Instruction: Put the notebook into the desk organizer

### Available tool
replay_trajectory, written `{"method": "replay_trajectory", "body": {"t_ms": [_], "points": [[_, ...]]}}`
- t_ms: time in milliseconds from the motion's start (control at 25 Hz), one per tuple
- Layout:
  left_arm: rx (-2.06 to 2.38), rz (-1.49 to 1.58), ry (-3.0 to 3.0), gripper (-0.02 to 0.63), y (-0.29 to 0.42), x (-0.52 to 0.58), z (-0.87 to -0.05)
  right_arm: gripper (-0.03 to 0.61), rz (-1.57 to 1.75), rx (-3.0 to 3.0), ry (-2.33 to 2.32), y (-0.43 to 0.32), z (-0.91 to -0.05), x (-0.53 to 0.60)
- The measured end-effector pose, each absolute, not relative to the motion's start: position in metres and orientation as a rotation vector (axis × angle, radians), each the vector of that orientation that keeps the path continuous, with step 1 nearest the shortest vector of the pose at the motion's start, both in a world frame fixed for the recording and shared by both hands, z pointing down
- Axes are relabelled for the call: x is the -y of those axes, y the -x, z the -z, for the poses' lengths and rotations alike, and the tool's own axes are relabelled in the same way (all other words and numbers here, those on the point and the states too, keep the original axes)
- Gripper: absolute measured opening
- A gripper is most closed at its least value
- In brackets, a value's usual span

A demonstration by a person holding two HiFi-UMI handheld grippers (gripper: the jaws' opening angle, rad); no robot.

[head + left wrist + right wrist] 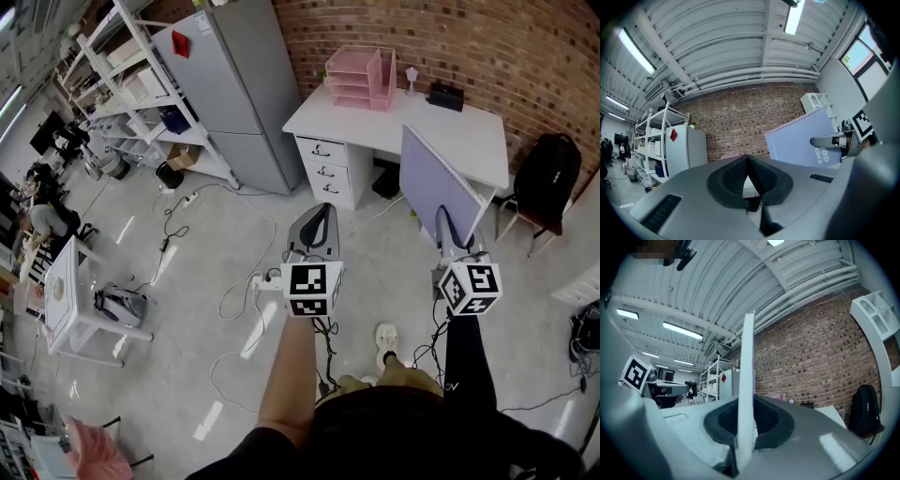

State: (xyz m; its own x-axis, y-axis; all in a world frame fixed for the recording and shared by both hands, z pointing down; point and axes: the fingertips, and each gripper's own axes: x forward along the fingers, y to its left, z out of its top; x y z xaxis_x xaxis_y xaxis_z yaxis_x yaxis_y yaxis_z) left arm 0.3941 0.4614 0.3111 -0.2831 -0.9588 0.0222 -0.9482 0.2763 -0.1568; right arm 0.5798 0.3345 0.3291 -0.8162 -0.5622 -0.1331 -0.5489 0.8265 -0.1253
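Note:
A lilac spiral notebook (436, 183) stands upright in my right gripper (452, 236), whose jaws are shut on its lower edge. In the right gripper view the notebook (747, 380) shows edge-on, rising from between the jaws. From the left gripper view the notebook's cover (804, 140) is at the right, with the right gripper clamped on it. My left gripper (314, 230) is shut with nothing in it, held level beside the right one. The pink desk organizer (361, 78) sits on the white desk (487, 131) against the brick wall, well ahead of both grippers.
A grey fridge (234, 84) and white shelving (131, 84) stand left of the desk. A black backpack (548, 173) rests on a chair at the right. Cables and a power strip (267, 278) lie on the floor. A small white table (66, 300) is at the left.

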Motion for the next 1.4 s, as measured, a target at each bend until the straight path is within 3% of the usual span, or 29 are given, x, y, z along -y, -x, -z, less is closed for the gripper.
{"method": "replay_trajectory", "body": {"t_ms": [840, 1400], "points": [[-2.508, 0.229, 1.744, 0.009, -0.300, -0.307, -0.302, 0.031, 0.186, -2.846, 0.761, -0.477, -0.329, -0.166], [-2.526, 0.221, 1.726, 0.009, -0.272, -0.231, -0.312, 0.031, 0.206, -2.862, 0.707, -0.441, -0.338, -0.093]]}}
